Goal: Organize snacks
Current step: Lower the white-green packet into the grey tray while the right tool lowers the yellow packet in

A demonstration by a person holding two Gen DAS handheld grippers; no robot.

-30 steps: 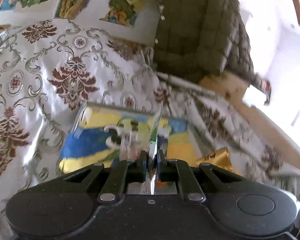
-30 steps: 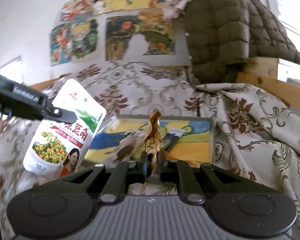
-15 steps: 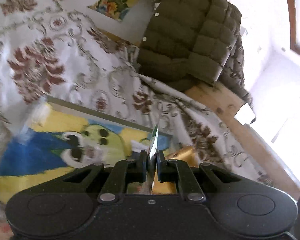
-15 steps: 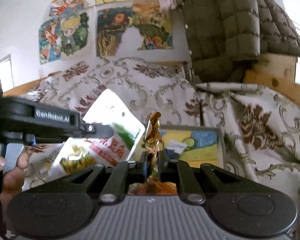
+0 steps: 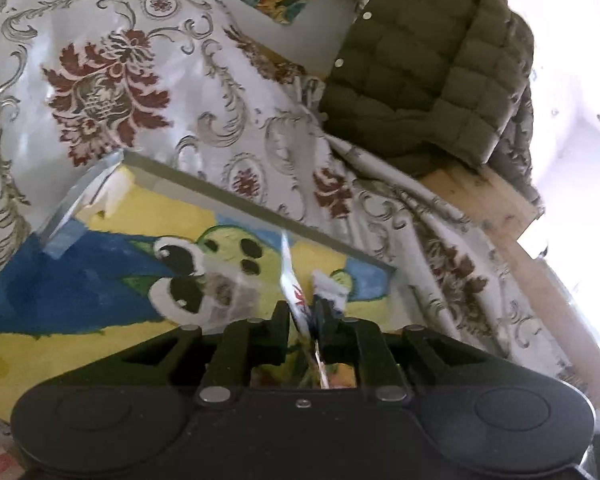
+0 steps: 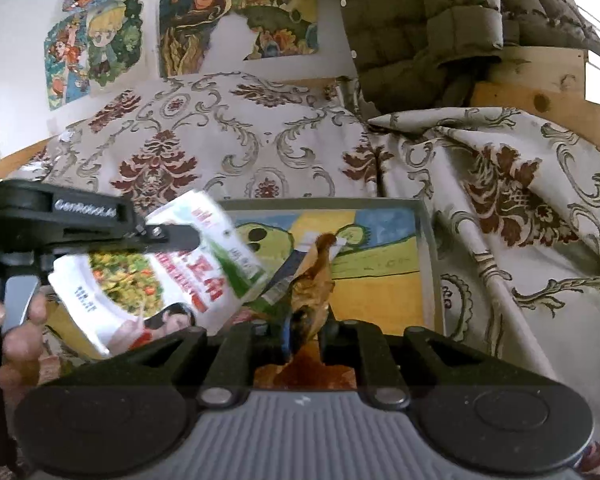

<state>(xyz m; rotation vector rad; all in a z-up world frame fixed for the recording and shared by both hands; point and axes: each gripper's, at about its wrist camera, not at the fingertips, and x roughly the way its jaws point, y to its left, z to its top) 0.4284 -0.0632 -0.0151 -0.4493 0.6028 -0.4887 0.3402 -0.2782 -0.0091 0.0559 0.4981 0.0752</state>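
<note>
Left wrist view
Left gripper (image 5: 302, 320): fingers pressed together on the white snack pouch (image 5: 290, 280), seen edge-on, held by its flat sealed rim.
Pouch handling: looks light, thin and floppy, with a slick film; I judge the seam the safest hold, since the puffed body would slip or crush.
Tray (image 5: 260, 210): clear-walled, painted yellow and blue inside, right below the pouch on the patterned cloth (image 5: 112, 80).
Change: a second ago the tray sat further off; now it fills the lower view and the pouch hangs over its floor.

Right wrist view
Right gripper (image 6: 304, 334): closed on the gold wrapper (image 6: 314, 280), which stands up crinkled between the fingers.
Wrapper handling: probably very light, crushable foil; a pinch on the twisted end is enough.
Position: both snacks are over the tray, the pouch to the left of the wrapper, tilted.
Change: the pouch has swung nearer the wrapper and lower; both grips are unchanged.
Background: olive jacket (image 6: 420, 20) hangs behind.
</note>
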